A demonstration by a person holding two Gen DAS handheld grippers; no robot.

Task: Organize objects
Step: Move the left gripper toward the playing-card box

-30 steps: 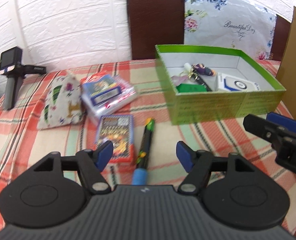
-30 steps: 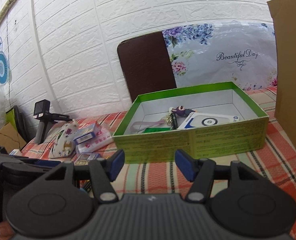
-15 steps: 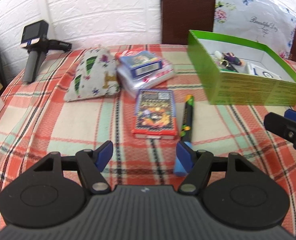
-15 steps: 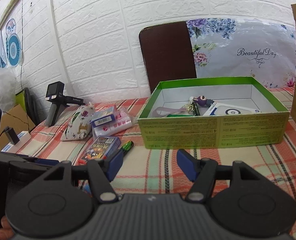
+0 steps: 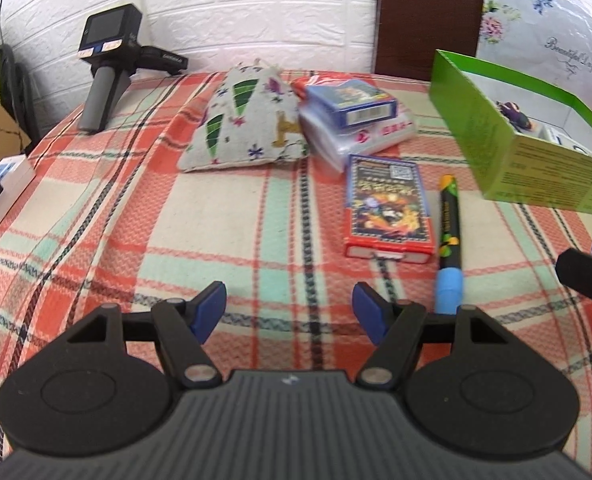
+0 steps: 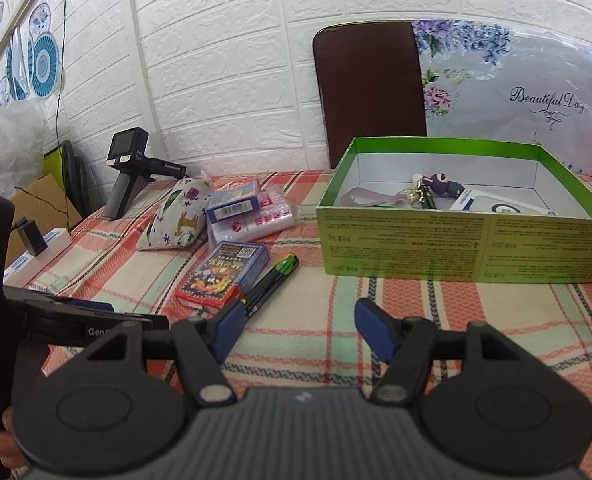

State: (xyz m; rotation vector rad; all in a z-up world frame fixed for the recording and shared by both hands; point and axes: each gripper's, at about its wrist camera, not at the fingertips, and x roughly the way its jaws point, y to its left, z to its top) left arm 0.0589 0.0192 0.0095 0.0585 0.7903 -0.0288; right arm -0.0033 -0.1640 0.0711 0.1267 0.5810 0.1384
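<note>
On the red, green and cream plaid tablecloth (image 5: 224,216) lie the loose things to be sorted: a red-edged box of playing cards with a colourful cartoon face (image 5: 387,208) lies flat near the middle, and just to its right, close alongside, a black marker pen with a blue cap and green tip (image 5: 448,236) points away with its cap at the near end. Farther back, a grey fabric pouch printed with green leaves and small animals (image 5: 248,120) slumps beside a blue carton with a barcode (image 5: 353,100), which rests on a stack of clear plastic packets with red print (image 5: 375,134). To the right stands an open green cardboard box with a white inside (image 6: 463,244); in it are a purple figure keychain with a pink strap (image 6: 435,184) and a white card with a blue ring mark (image 6: 495,206). The left gripper (image 5: 289,314) hangs over bare cloth nearer than the cards, its blue-padded jaws spread with nothing between them. The right gripper (image 6: 299,330) is low over the cloth in front of the green box, jaws opening and empty, with the pen's near end just beyond its left finger. At the far left a black handheld camera on a grey grip (image 5: 110,56) stands by the white brick-pattern wall (image 5: 256,12), and a dark brown chair back (image 6: 371,88) rises behind the box.
</note>
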